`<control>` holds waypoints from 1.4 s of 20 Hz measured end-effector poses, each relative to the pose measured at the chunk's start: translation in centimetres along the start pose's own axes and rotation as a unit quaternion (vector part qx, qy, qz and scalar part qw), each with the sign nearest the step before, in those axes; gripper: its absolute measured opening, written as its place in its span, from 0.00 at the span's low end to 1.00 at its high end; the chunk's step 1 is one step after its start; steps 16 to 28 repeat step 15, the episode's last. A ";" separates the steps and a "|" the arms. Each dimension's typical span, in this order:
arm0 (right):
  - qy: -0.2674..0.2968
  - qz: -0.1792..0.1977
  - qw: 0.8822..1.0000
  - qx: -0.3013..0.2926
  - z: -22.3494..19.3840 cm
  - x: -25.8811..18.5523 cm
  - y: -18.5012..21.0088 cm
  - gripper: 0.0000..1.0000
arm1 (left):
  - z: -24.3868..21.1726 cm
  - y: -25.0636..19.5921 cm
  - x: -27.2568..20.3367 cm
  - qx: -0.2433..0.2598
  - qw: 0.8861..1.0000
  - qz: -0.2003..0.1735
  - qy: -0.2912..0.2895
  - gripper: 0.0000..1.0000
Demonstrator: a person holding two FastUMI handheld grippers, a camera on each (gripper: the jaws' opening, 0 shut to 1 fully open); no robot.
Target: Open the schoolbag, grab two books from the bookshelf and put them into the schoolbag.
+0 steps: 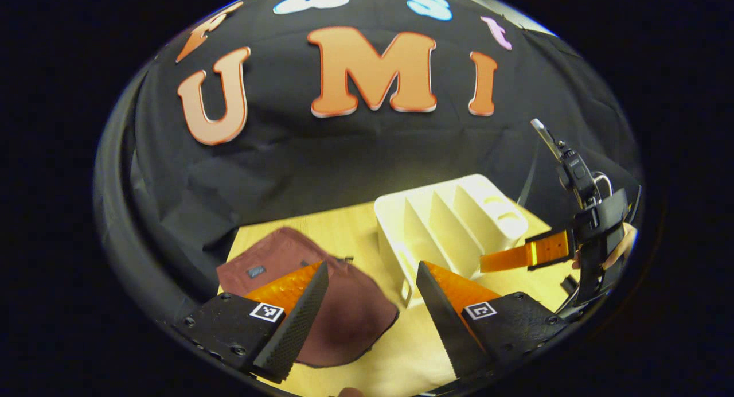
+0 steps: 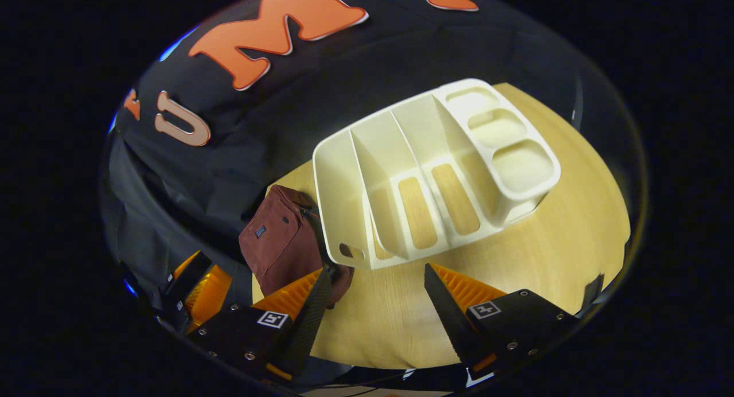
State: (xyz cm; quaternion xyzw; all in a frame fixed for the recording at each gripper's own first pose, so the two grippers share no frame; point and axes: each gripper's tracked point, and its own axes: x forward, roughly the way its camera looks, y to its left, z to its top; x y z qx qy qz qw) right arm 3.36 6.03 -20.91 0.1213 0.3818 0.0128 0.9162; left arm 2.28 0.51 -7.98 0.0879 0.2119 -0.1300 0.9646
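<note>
A dark red schoolbag (image 1: 338, 305) lies flat on the wooden table, its flap closed, just beyond my left gripper (image 1: 373, 305), which is open above it with nothing between the fingers. The same schoolbag (image 2: 281, 245) sits left of the cream bookshelf (image 2: 430, 167) in the right gripper view. The bookshelf (image 1: 447, 225) has upright dividers and its slots hold no books. My right gripper (image 2: 375, 302) hangs open over bare table in front of the shelf. The other gripper (image 1: 590, 236), held by a hand, shows at the right edge of the left gripper view.
The wooden table (image 2: 550, 253) runs right of the shelf to a rounded edge. Black cloth wall (image 1: 344, 156) stands close behind bag and shelf. The other gripper (image 2: 195, 288) shows at the lower left of the right gripper view, beside the bag.
</note>
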 end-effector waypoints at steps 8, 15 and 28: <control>-0.235 -0.031 0.961 -0.144 10.5 -9.9 -0.1 0.97 | 10.3 -2.1 -3.6 -0.024 0.985 0.038 -0.168 0.98; -0.363 -0.059 0.909 -0.195 13.1 -15.7 0.0 0.97 | 12.2 -0.4 -6.1 -0.058 0.963 0.087 -0.249 1.00; -0.363 -0.059 0.909 -0.195 13.1 -15.7 0.0 0.97 | 12.2 -0.4 -6.1 -0.058 0.963 0.087 -0.249 1.00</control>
